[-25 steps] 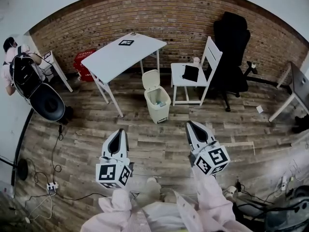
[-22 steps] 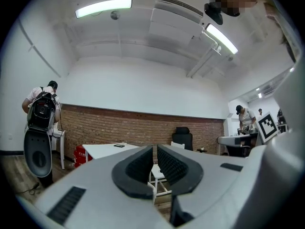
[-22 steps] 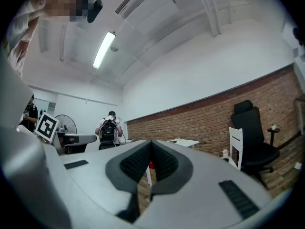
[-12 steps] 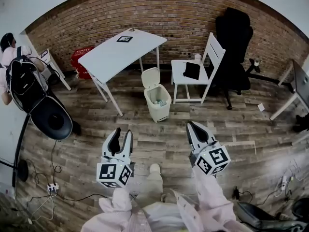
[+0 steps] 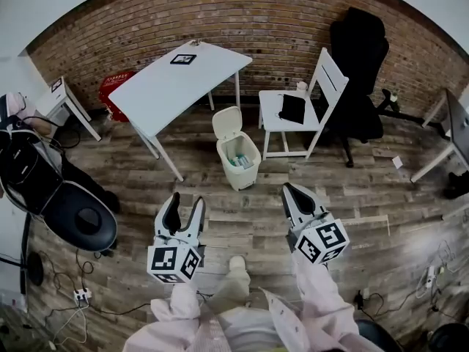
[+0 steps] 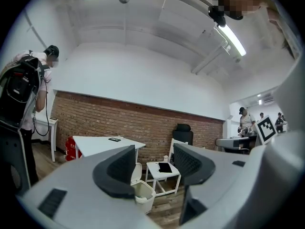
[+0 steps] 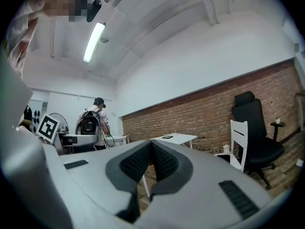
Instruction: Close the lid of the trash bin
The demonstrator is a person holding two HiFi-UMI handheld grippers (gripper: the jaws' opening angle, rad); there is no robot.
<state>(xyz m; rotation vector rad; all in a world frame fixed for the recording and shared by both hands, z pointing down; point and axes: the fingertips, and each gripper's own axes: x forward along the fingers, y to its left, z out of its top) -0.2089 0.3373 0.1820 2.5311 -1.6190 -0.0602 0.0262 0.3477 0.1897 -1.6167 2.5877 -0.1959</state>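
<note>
We judge this the approach: the trash bin (image 5: 239, 160) is well apart at twelve o'clock, its lid (image 5: 228, 122) up. The left gripper (image 5: 185, 207) has just been opening its jaws, now spread and empty, while the right gripper (image 5: 290, 191) has its jaws pressed together. Next we must reach the lid and tip it down.

Something pale and bluish lies inside the open trash bin (image 5: 237, 175), too small to name. A red crate (image 5: 112, 89) is half hidden behind the far left corner of the white table (image 5: 168, 86). On the seat of the white chair (image 5: 277, 122) lies a flat black thing (image 5: 292, 109), perhaps a tablet. A small pale object (image 5: 300, 88) at the seat's back edge cannot be made out. A desk (image 5: 455, 125) is cut off by the right edge, a person (image 5: 12, 107) by the left, and the pink sleeves (image 5: 316, 295) by the bottom.
</note>
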